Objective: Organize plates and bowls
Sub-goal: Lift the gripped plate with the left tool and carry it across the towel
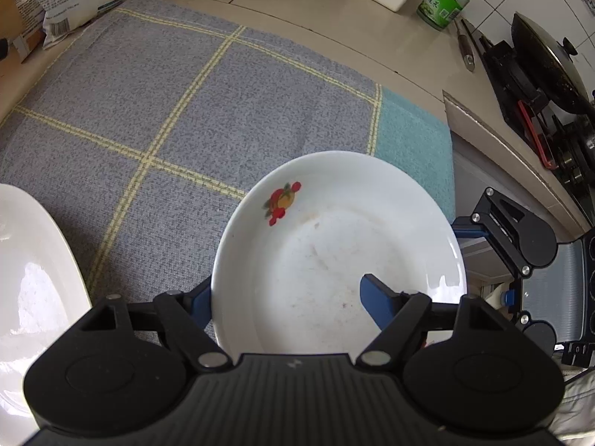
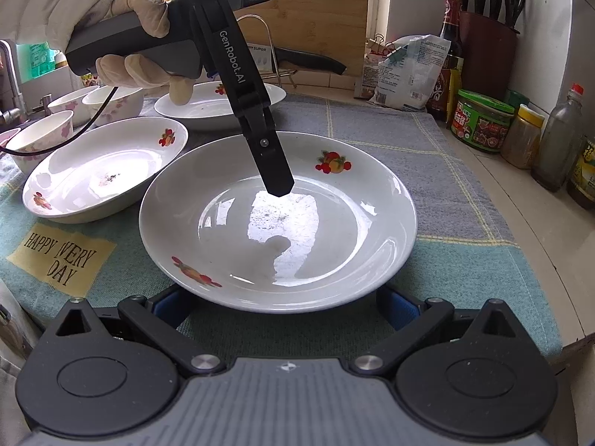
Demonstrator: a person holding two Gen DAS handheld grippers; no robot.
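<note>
Your left gripper (image 1: 286, 297) has one finger inside and one outside the near rim of the plate (image 2: 277, 219) on the worktop, pinching it, while the right gripper (image 2: 277, 306) sits spread under its opposite edge: grasp step, so next lift level toward the other plates (image 2: 104, 169).

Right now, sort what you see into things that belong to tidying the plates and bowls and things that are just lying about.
Job:
- near plate
- left plate
- far plate
- flowered bowls

Lying about:
- sauce jar
- knife block
- white bag
- clear bottle
- wok
</note>
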